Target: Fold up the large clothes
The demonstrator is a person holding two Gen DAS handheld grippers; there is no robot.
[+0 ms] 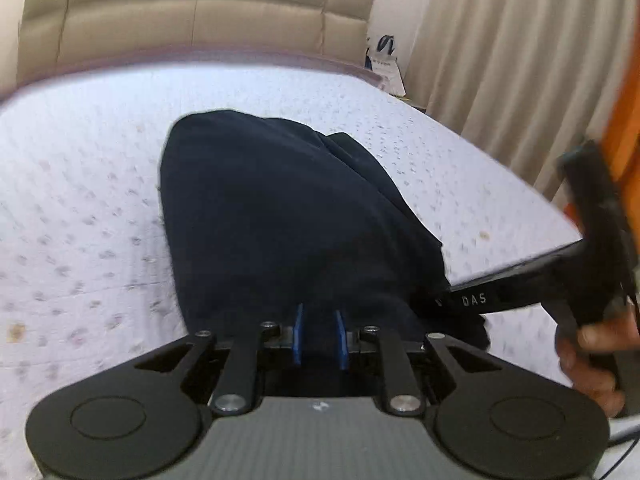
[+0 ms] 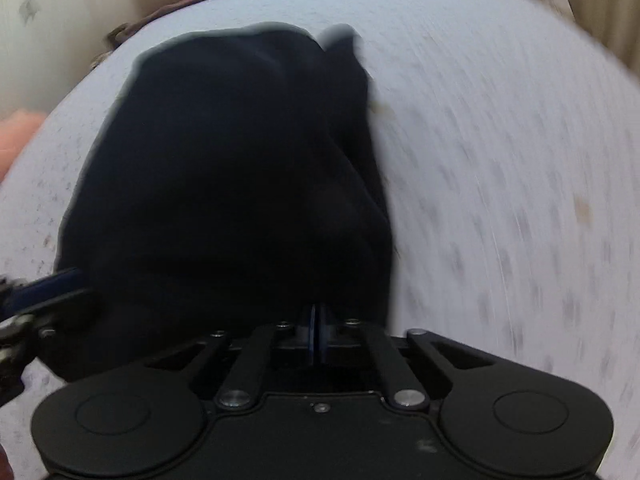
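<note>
A large dark navy garment [image 1: 288, 216] lies stretched over the white patterned bed [image 1: 80, 184], reaching from both grippers toward the headboard. My left gripper [image 1: 319, 320] has its blue pads a small gap apart with the near edge of the garment between them. My right gripper [image 2: 317, 312] has its blue pads pressed together on the garment [image 2: 240, 176] at its near edge. The right gripper's body and the hand holding it show at the right of the left wrist view [image 1: 520, 292]. The left gripper's fingers [image 2: 52, 284] show at the left edge of the right wrist view.
A beige padded headboard [image 1: 192, 12] stands at the far end of the bed. Beige curtains [image 1: 520, 60] hang at the right, with a white bag [image 1: 386, 64] on the floor beside the bed. The bed's right edge [image 1: 500, 168] runs diagonally.
</note>
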